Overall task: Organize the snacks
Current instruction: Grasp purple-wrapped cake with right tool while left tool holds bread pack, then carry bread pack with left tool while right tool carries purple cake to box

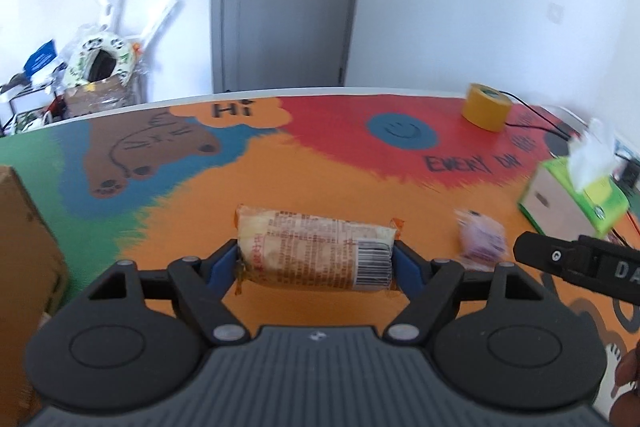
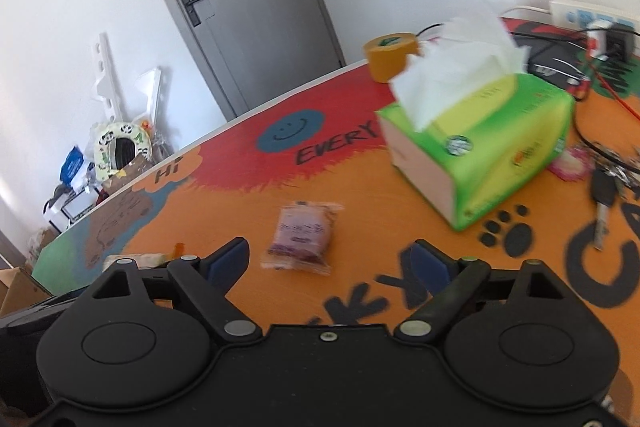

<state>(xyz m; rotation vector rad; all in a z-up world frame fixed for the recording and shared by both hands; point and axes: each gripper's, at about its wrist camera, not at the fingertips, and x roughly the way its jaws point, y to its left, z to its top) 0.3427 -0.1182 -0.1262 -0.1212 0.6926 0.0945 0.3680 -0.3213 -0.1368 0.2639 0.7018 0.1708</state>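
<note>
Snack packet (image 1: pixel 316 253), barcode label, between left gripper (image 1: pixel 316 263) pads; "Hi" on table (image 1: pixel 320 171).

The cardboard box (image 1: pixel 24 267) is cut off by the left edge. The purple snack packet (image 1: pixel 482 241) is blurred, its print unreadable, its near end hidden behind the gripper linkage. The orange-wrapped snack (image 2: pixel 136 259) is mostly hidden in the right wrist view. The keys (image 2: pixel 604 195) are smeared.
</note>
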